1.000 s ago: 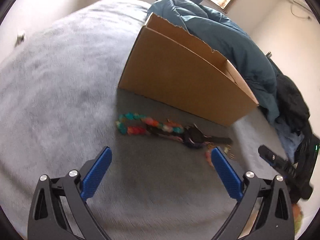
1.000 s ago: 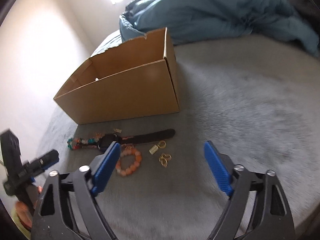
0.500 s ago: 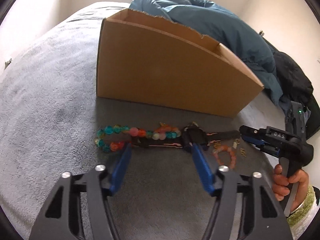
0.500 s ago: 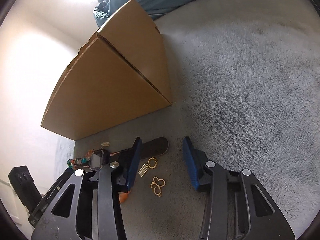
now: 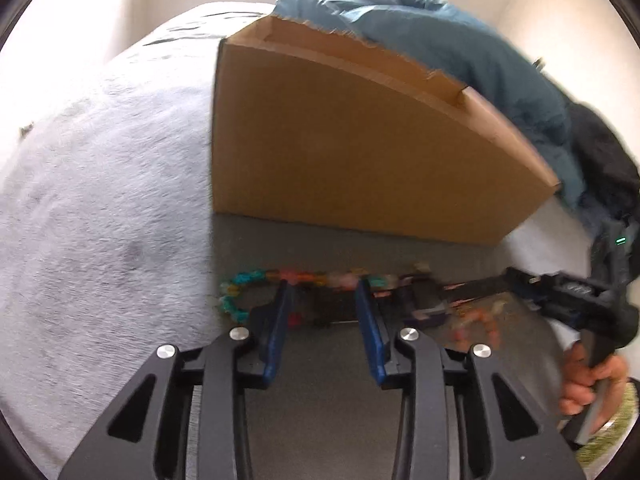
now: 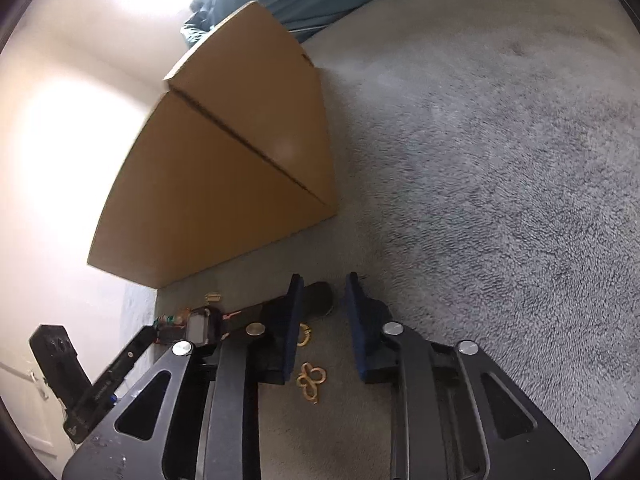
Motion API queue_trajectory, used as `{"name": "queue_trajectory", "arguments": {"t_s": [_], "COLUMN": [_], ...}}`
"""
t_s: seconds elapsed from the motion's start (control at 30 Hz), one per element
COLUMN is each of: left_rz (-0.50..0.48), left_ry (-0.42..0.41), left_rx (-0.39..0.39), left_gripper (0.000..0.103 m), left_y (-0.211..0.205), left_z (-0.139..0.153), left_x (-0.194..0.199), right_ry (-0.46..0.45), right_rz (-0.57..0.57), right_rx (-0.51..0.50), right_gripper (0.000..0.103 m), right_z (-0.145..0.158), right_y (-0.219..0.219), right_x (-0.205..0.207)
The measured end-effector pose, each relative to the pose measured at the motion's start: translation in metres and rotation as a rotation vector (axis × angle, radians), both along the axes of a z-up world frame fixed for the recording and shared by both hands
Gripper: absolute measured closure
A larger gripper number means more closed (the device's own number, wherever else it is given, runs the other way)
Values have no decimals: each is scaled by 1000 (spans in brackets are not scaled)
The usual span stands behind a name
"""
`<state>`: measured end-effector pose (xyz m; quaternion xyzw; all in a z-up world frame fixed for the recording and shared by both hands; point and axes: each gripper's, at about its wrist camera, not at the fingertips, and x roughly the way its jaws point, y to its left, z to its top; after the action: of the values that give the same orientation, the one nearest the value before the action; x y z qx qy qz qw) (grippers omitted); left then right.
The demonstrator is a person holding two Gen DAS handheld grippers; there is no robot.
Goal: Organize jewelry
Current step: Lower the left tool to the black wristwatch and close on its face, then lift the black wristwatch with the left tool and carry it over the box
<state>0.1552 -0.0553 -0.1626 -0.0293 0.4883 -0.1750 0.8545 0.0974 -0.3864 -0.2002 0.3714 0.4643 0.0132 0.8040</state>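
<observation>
Two claws work low over the grey bed cover (image 6: 500, 160) in front of a cardboard box (image 5: 360, 152). With its blue fingers narrowed but apart, the left claw (image 5: 323, 292) straddles the colourful bead necklace (image 5: 256, 280), which lies in a row along the box's foot beside a dark watch (image 5: 428, 304) and an orange bead bracelet (image 5: 480, 320), all blurred. Equally narrow with a gap between its fingers, the right claw (image 6: 320, 292) sits at the tip of the watch strap (image 6: 320, 298), gripping nothing, with a gold butterfly earring (image 6: 311, 380) lying on the cover between its arms.
</observation>
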Motion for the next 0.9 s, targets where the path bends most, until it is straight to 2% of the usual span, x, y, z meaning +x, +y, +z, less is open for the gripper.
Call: {"name": "queue_trajectory", "arguments": {"t_s": [0.17, 0.2, 0.27, 0.33, 0.47, 0.9], "left_rz": [21, 15, -3, -15, -20, -76], "left_ry": [27, 24, 17, 5, -22, -128], "left_rx": [-44, -45, -16, -2, 13, -21], "left_gripper": [71, 74, 88, 94, 97, 98], "left_y": [3, 2, -7, -11, -7, -19], "left_z": [-5, -4, -3, -1, 4, 54], "left_x": [10, 10, 10, 8, 1, -33], "right_ry": [-3, -2, -2, -9, -32, -195], "right_rz": [-6, -3, 2, 10, 11, 29], "right_rx": [17, 19, 25, 16, 13, -45], "right_gripper": [83, 83, 85, 93, 101, 102], "right_z": [-3, -4, -3, 1, 6, 77], "right_y": [-4, -4, -5, -6, -8, 5], "right_x": [3, 3, 3, 3, 2, -22]}}
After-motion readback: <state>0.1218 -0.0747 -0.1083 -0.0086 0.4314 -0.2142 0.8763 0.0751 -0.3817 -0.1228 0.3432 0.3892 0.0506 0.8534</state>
